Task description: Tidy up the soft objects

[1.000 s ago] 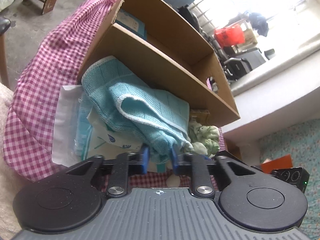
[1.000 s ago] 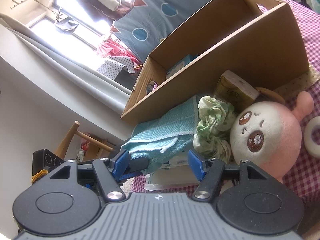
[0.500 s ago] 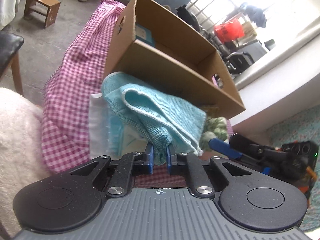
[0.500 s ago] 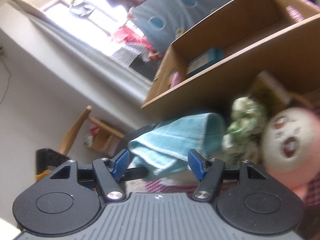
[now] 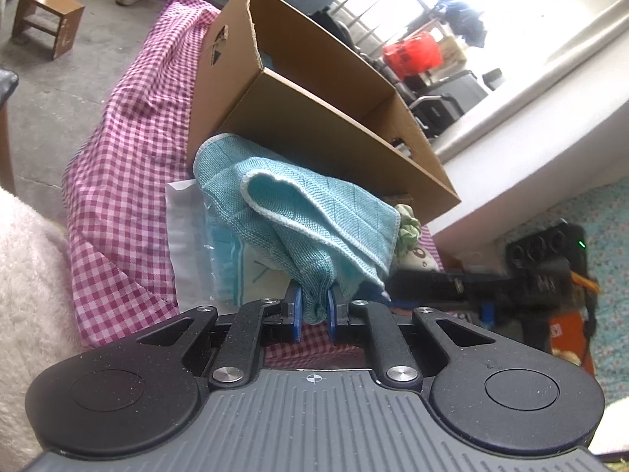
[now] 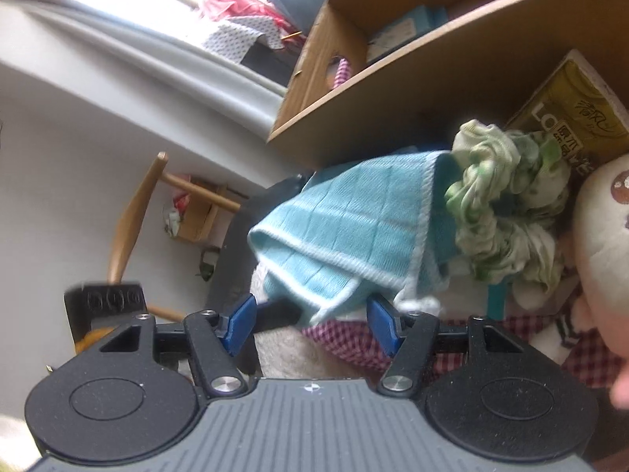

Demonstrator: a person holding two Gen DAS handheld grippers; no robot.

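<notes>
My left gripper (image 5: pixel 314 312) is shut on a corner of a teal waffle cloth (image 5: pixel 298 212) and holds it lifted in front of a cardboard box (image 5: pixel 314 90). The same cloth (image 6: pixel 354 232) hangs in the right wrist view, its lower edge between the spread blue fingers of my right gripper (image 6: pixel 310 324), which is open. A green-and-white scrunchie (image 6: pixel 507 204) and a pink-white plush toy (image 6: pixel 601 236) lie to the cloth's right.
The table has a pink gingham cover (image 5: pixel 118 181). White and teal packets (image 5: pixel 212 251) lie under the cloth. A yellow tissue pack (image 6: pixel 566 118) leans on the box. A blue packet (image 6: pixel 405 27) lies inside the box. A wooden chair (image 6: pixel 137 212) stands at left.
My left gripper closed on the teal cloth and lifted it off the packets. The right gripper, still open, moved in so the cloth's edge hangs between its fingers.
</notes>
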